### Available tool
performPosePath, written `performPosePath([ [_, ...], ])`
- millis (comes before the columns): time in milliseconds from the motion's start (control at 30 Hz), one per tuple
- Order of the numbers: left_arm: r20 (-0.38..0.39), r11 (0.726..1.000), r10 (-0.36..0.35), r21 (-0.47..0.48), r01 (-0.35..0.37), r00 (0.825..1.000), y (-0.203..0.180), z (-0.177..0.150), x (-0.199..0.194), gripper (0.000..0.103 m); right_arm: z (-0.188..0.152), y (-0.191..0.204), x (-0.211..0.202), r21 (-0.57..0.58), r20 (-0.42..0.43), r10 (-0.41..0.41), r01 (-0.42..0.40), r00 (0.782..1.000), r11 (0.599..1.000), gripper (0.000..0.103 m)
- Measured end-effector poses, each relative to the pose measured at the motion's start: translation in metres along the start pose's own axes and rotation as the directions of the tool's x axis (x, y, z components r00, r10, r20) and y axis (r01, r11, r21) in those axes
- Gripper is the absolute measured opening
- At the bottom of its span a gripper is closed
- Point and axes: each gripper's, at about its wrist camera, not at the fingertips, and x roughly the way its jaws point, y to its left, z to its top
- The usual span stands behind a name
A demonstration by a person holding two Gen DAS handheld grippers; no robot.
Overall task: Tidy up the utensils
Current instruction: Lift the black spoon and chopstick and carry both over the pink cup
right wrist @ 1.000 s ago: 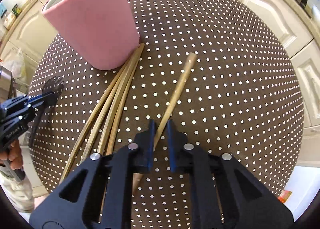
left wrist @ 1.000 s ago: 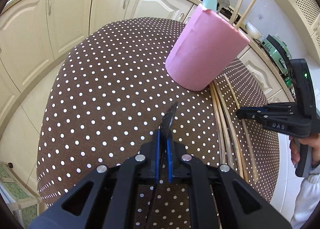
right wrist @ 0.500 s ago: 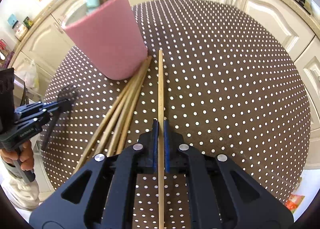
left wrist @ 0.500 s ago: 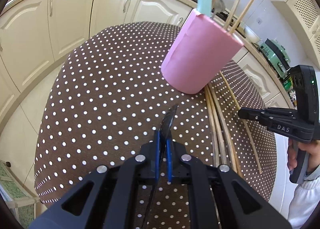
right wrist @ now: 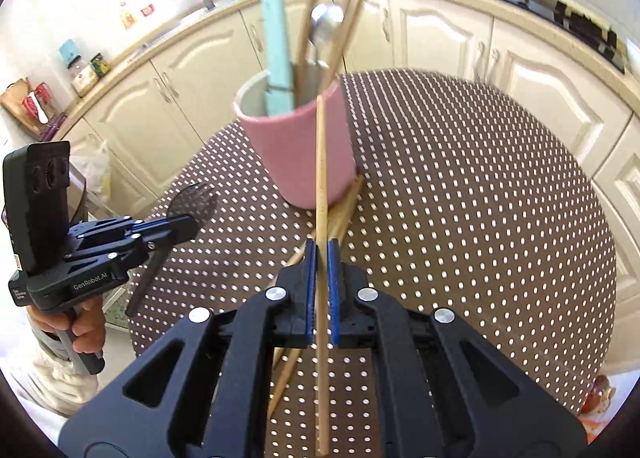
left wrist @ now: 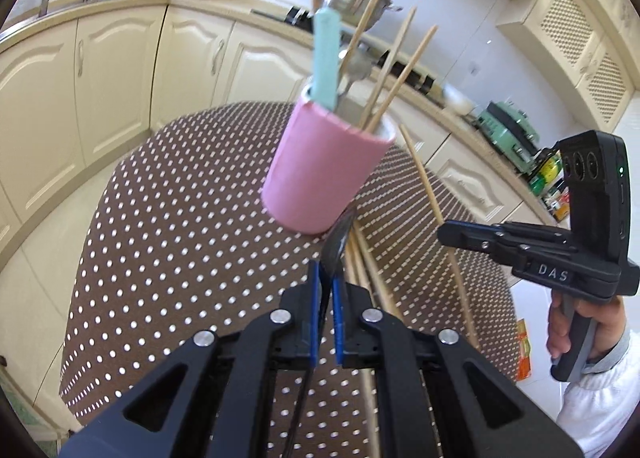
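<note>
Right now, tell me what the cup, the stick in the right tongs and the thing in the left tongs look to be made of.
Cup: likely ceramic or plastic, matte pink outside, pale inside.
Stick: bamboo or wood, bare tan, unvarnished look.
Thing in the left tongs: a black spatula, probably plastic or nylon; its dark, perforated head looks dull.

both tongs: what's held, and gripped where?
Left tongs: shut on a black slotted utensil, gripped on its handle just below the head. Right tongs: shut on a single wooden chopstick, gripped near its middle.
</note>
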Motion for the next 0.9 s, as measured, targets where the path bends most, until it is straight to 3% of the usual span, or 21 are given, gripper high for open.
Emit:
performPosePath([
  [533,0.166,0.994,-0.089,0.081,0.076,0.982,-0.037,0.033,-0.029,0.006,0.012,0.022,-0.049,-0.041,0.197,0.038,-0.030,0.980,0.999,0.006],
  [733,0.254,0.987,-0.131,0.122,0.103,0.958,-0.050,0.056,-0.041,0.006,0.028,0.016,-0.068,-0.037,0.289,0.018,-0.007,0.957,0.999,0.006],
  [900,0.336,0.978,-0.185,0.157,0.139,0.923,-0.060,0.081,-0.046,0.006,0.045,0.015,-0.080,-0.039,0.366,0.001,0.014,0.931,0.999,0.006],
])
